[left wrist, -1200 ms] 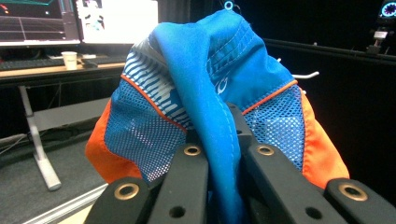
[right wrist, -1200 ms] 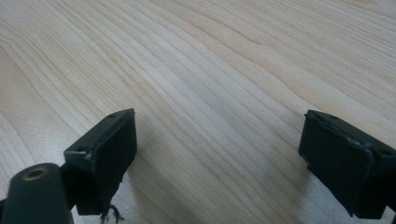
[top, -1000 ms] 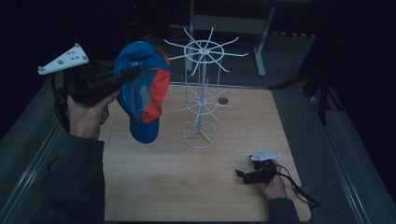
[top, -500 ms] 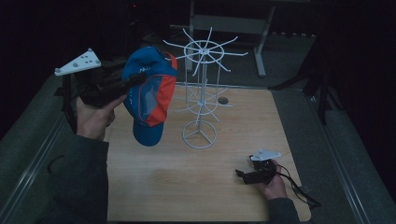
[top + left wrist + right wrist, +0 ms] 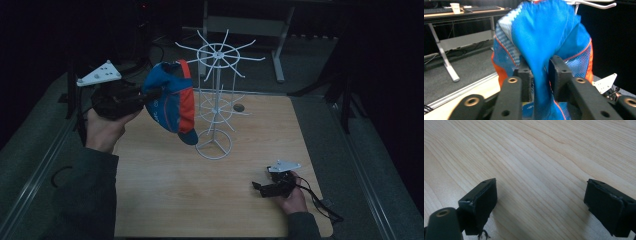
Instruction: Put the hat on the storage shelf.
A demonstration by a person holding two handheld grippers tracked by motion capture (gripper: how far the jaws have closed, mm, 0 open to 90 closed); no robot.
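A blue and orange cap (image 5: 172, 102) hangs in the air beside the top ring of a white wire rack (image 5: 216, 90), its upper edge at one of the rack's arms. My left gripper (image 5: 150, 95) is shut on the cap's blue fabric (image 5: 539, 62); the two pads pinch a fold of it in the left gripper view, near a white rack arm (image 5: 594, 3). Low on the wooden table (image 5: 165, 195) at the front right, my right gripper (image 5: 259, 188) rests. Its jaws stand wide apart over bare wood (image 5: 541, 165) with nothing between them.
The rack's round base (image 5: 214, 145) stands mid-table, with a small dark hole (image 5: 239, 107) in the tabletop behind it. A desk frame (image 5: 446, 47) and a paper cup (image 5: 455, 7) sit beyond the table. A cable (image 5: 320, 202) trails from the right gripper.
My left gripper has carried the cap up and to the right, closer to the rack's top ring. The right gripper has stayed in place.
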